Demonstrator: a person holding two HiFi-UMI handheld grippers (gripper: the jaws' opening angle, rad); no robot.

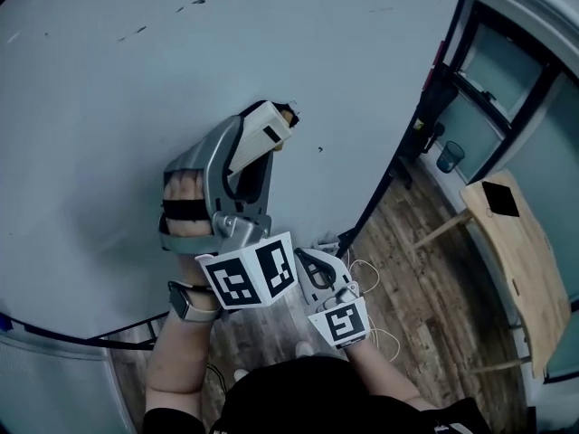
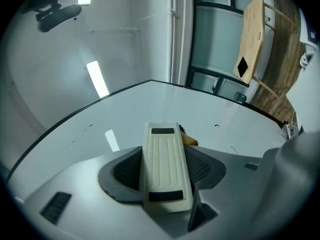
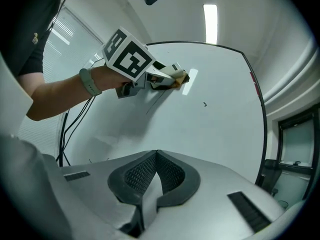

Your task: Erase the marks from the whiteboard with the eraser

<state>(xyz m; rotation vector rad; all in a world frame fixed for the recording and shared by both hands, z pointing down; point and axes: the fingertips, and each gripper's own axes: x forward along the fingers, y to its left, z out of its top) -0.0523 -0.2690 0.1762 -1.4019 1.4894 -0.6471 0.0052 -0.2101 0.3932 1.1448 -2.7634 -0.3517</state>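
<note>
right gripper point(image 3: 156, 156) fingers together, holding nothing; left gripper point(image 2: 167, 156) fingers clamp eraser point(image 2: 165, 176) against whiteboard point(image 2: 145, 104).

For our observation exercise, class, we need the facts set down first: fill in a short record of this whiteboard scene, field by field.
surface: whiteboard, mostly clean
marks left: small dark mark beside the eraser; faint strokes farther off
left gripper: shut on eraser, its far end at the board
right gripper: shut, empty, held off the board
</note>
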